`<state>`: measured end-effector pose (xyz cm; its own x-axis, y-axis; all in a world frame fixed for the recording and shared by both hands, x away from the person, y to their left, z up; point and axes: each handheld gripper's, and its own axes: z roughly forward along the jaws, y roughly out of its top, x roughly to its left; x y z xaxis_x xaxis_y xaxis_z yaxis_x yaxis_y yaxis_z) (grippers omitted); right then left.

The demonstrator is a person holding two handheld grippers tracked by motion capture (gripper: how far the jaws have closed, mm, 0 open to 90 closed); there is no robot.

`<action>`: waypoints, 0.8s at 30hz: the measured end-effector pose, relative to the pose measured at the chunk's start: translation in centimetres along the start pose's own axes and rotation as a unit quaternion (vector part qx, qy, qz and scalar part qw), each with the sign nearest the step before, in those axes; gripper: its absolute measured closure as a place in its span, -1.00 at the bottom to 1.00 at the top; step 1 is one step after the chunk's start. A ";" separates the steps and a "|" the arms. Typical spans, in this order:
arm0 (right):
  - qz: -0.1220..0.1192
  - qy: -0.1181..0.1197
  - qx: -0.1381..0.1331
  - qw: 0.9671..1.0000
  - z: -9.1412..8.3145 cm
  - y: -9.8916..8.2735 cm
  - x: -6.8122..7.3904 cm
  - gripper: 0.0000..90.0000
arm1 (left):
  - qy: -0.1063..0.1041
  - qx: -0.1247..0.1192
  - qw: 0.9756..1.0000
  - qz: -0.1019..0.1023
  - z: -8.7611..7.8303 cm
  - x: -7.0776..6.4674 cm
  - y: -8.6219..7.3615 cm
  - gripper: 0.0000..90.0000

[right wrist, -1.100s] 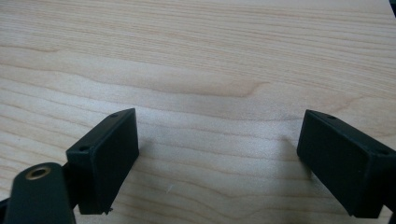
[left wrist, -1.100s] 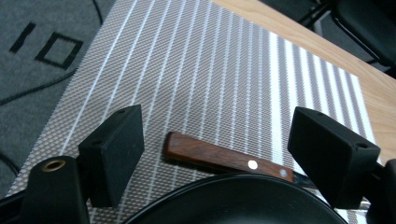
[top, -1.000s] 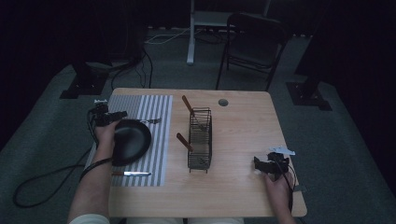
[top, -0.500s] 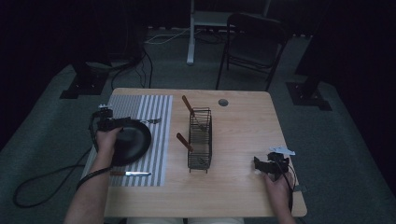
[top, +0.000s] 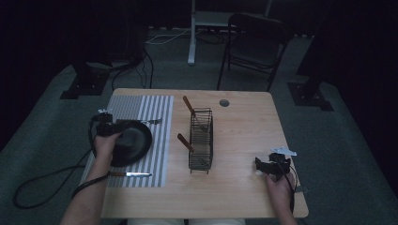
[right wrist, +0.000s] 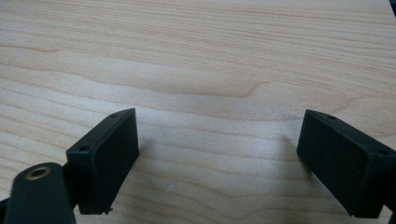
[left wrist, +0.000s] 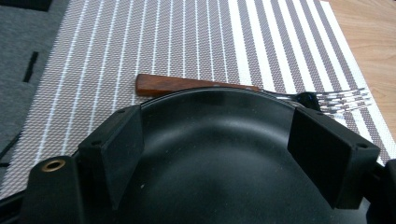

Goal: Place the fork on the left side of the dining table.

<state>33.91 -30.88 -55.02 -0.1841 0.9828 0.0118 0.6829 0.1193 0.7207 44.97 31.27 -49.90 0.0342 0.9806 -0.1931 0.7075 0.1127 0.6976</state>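
Two grippers are working apart at one wooden table (top: 244,140), and the left one is the busy one.

Left gripper (top: 109,127) is hovering over the round black plate (top: 133,140), which is lying on the grey striped woven placemat (top: 141,105) at the table's 9 o'clock side; its jaws are standing wide apart, straddling the plate's rim with nothing clamped. From that gripper, the wooden-handled steel fork (left wrist: 243,91) is lying just beyond the plate at 12 o'clock, long axis crosswise, tines toward 3 o'clock; the left hand is far nearer to it. Left gripper view is showing the fork's handle tucked against the plate's far rim, a detail too small in the high view. Right gripper (top: 271,165) is resting at the table's 4 o'clock corner, jaws wide and empty over bare wood. Black wire basket (top: 201,140) with wooden-handled utensils is standing mid-table, and a knife (top: 131,174) is lying at the placemat's 6 o'clock edge.
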 end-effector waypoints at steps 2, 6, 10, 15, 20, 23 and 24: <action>0.000 0.000 0.000 1.000 0.0 0.0 0.0 -0.73 | -0.001 -0.009 1.000 -0.003 -0.4 0.0 -0.2 -0.58; 0.000 0.000 0.000 1.000 0.0 0.0 0.0 -0.73 | -0.008 -0.012 1.000 0.006 -1.0 0.0 -0.4 -0.58; 0.000 0.000 0.000 1.000 0.0 0.0 0.0 -0.73 | -0.018 -0.015 1.000 0.014 -1.6 0.2 -0.8 -0.58; 0.000 0.000 0.000 1.000 0.0 0.0 0.0 -0.73 | -0.023 -0.011 0.999 0.023 -2.2 0.6 -1.6 -0.58; 0.000 0.000 0.000 1.000 0.0 0.0 0.0 -0.73 | -0.033 -0.015 0.999 0.032 -3.1 0.4 -2.3 -0.58; 0.000 0.000 0.000 1.000 0.0 0.0 0.0 -0.73 | -0.039 -0.017 0.998 0.045 -3.7 0.1 -2.7 -0.58; 0.000 0.000 0.000 1.000 0.0 0.0 0.0 -0.73 | -0.039 -0.017 0.998 0.045 -3.7 0.1 -2.7 -0.58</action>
<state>33.91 -30.88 -55.02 -0.1837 0.9829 0.0115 0.6827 0.1192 0.7209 40.46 31.67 -49.20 0.1515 0.9719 -0.1803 0.6747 0.0316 0.7374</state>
